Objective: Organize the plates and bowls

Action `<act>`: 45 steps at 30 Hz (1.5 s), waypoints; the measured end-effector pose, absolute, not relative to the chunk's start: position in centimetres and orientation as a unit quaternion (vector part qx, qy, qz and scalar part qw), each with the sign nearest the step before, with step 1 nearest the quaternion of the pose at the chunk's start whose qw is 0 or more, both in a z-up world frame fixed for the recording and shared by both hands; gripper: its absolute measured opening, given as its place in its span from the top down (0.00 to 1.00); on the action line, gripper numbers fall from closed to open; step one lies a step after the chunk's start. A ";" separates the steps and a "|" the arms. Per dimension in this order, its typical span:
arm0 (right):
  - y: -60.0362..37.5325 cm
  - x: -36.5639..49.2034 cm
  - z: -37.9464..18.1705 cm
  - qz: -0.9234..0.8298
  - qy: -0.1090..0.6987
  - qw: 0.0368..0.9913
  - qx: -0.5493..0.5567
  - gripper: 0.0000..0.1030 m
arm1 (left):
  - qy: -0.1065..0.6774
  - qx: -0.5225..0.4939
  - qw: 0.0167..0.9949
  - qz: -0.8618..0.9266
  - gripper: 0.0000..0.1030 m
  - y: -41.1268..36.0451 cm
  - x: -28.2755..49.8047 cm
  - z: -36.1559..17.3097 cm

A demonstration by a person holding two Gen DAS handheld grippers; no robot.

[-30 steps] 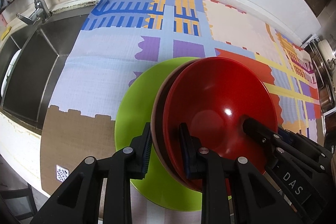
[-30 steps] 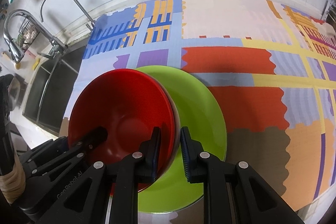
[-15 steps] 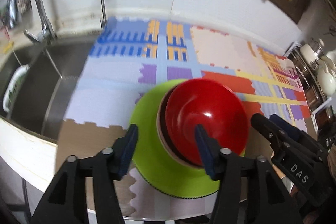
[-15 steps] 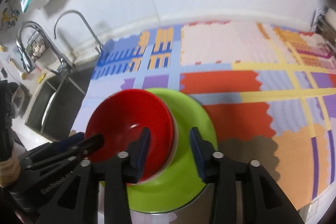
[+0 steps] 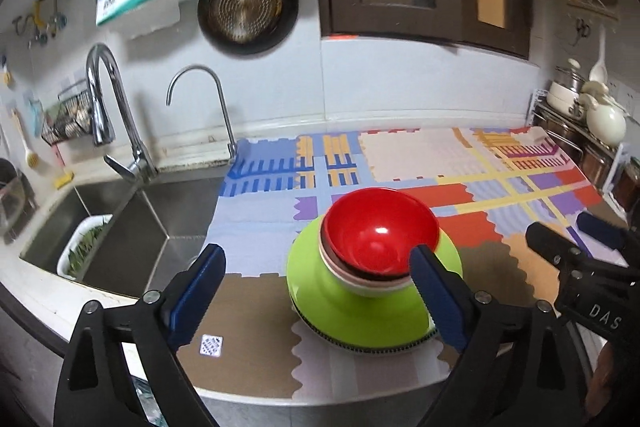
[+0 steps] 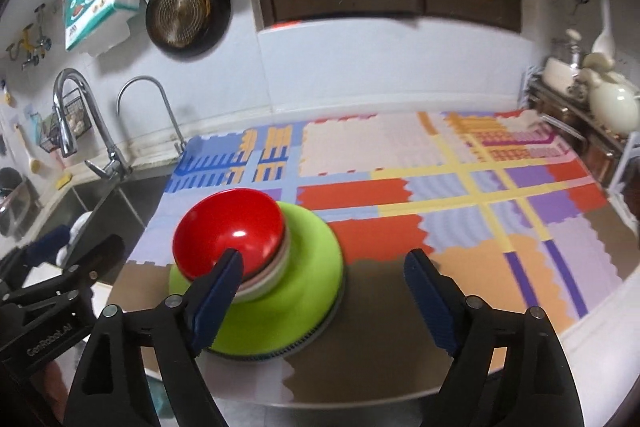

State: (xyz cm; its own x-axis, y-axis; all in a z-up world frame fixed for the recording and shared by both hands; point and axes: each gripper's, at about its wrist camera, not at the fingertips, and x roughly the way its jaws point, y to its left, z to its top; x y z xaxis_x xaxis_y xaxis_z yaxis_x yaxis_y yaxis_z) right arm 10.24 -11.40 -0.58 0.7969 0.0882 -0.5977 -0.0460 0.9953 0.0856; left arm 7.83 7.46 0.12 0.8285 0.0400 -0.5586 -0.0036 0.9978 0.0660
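Note:
A red bowl (image 5: 380,229) sits nested in a stack of bowls on a lime-green plate (image 5: 320,291) near the counter's front edge, on a patterned mat. The stack also shows in the right wrist view, with the red bowl (image 6: 230,227) on the green plate (image 6: 308,267). My left gripper (image 5: 318,301) is open and empty, held above and short of the stack. My right gripper (image 6: 326,297) is open and empty, to the right of the bowls. Each gripper shows at the edge of the other's view.
A steel sink (image 5: 120,227) with two taps (image 5: 108,115) lies left of the mat, with a white basket of greens (image 5: 84,247) in it. A rack with pots and a white teapot (image 5: 604,115) stands at the far right. Pans (image 5: 240,7) hang on the wall.
Both grippers let go of the bowl rims, opened wide and pulled up and back from the stack. The bowls and plate stay on the mat.

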 end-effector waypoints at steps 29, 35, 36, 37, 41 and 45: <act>-16.9 -6.9 2.8 0.048 0.231 0.972 0.006 0.10 | 0.219 0.033 0.974 0.055 0.00 2.0 -9.6 2.4; -17.2 -8.8 3.3 0.054 0.224 0.973 0.002 0.10 | 0.211 0.032 0.975 0.062 0.00 1.6 -11.6 2.8; -17.2 -9.1 3.3 0.055 0.223 0.973 0.002 0.10 | 0.209 0.032 0.975 0.061 0.00 1.5 -11.7 2.8; -17.2 -9.4 3.4 0.056 0.221 0.974 0.002 0.10 | 0.208 0.033 0.976 0.061 0.00 1.5 -12.1 2.9; -17.6 -10.4 3.8 0.056 0.214 0.975 0.003 0.10 | 0.204 0.030 0.977 0.060 0.00 1.4 -13.0 3.0; -17.7 -11.2 3.9 0.054 0.206 0.977 0.003 0.10 | 0.203 0.032 0.977 0.060 0.00 1.3 -13.6 3.1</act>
State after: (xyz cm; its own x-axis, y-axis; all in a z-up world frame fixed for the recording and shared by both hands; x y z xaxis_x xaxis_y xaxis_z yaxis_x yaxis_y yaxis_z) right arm -11.21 -17.68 3.89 0.9090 0.1076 -0.4028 -0.1047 0.9941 0.0292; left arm -13.63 1.30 3.08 0.9105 0.1294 -0.3928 -0.1035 0.9909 0.0866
